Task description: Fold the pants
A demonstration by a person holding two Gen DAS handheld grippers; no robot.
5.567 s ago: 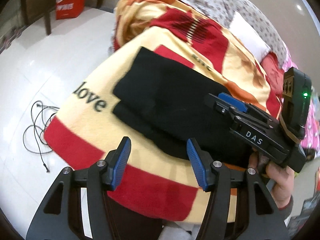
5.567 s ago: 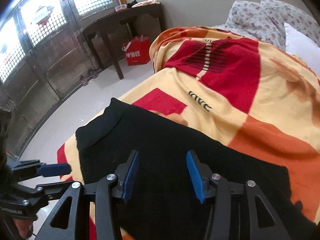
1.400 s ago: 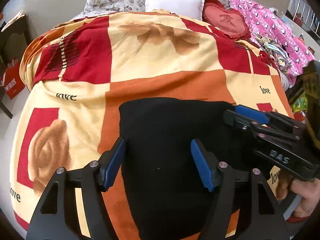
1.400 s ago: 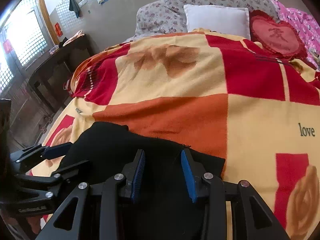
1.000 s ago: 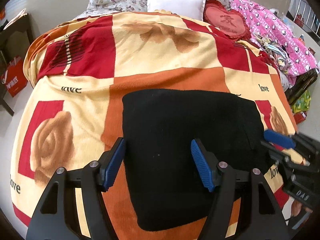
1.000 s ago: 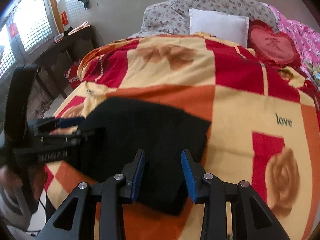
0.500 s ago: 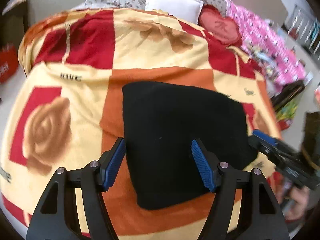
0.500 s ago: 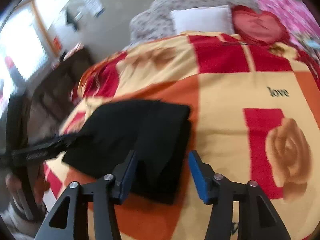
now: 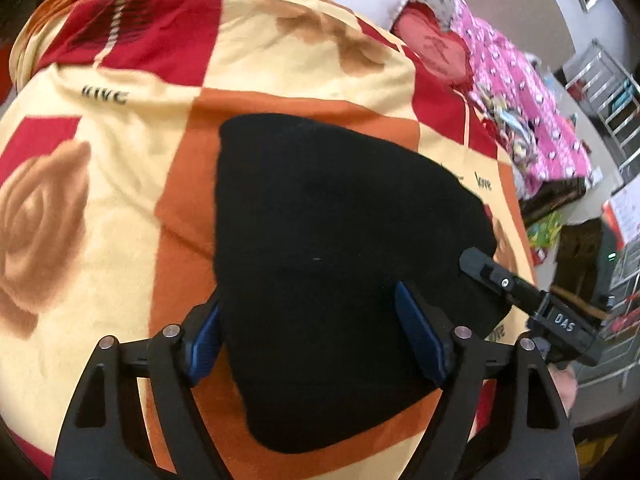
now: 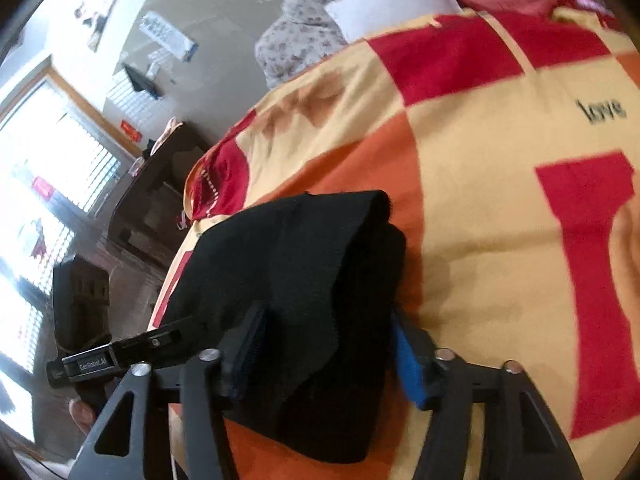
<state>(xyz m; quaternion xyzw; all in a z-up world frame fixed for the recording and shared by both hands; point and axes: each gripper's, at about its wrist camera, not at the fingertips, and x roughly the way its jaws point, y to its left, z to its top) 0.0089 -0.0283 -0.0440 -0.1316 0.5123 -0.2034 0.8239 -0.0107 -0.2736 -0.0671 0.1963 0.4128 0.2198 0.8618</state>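
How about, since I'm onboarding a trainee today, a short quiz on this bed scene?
1. True or false: the black pants lie folded on the patterned blanket.
2. Which word is printed on the blanket? A) love B) home C) sleep
3. Fill in: the plain pillow at the head of the bed is ____ in colour.

Key: 1 true; 2 A; 3 white.
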